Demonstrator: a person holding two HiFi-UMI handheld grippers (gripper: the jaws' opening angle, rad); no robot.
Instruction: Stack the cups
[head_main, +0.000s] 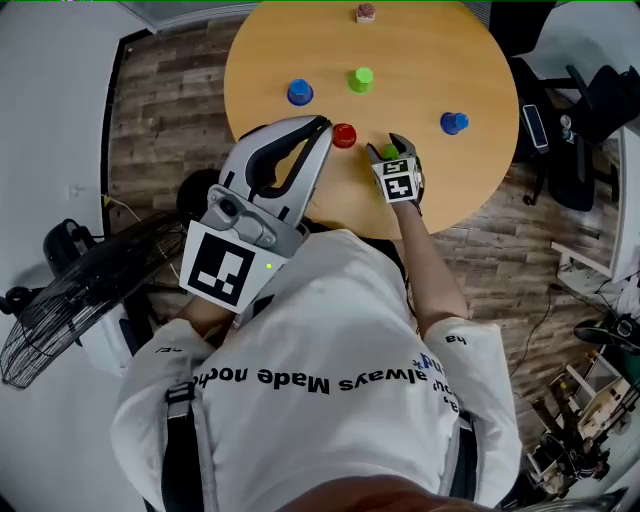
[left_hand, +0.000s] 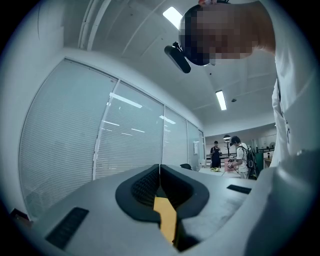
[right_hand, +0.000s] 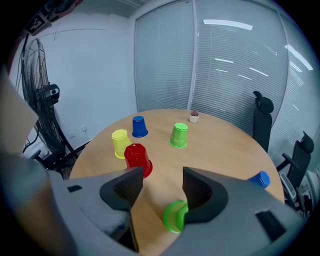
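Green cup lies low in the right gripper view, seemingly tipped on its side on the round wooden table, its body partly hidden behind the right-hand jaw. Over it hovers the right gripper, jaws wide apart and clamped on nothing.

Higher in that frame the other cups stand mouth down, none stacked. The red cup is nearest, at centre left, and the yellow cup stands just beside it to the upper left. The far blue cup is behind those two, and the second green cup is near the middle. The right blue cup is at the right edge, half behind the gripper's body. A small pot sits at the table's far rim.

In the head view the left gripper is at centre frame over the table's near edge, its tip close to the red cup in the picture. Its own view shows the jaws pressed together with nothing between them, aimed at window blinds.

A standing fan fills the lower left of the head view, and an office chair is at the right.
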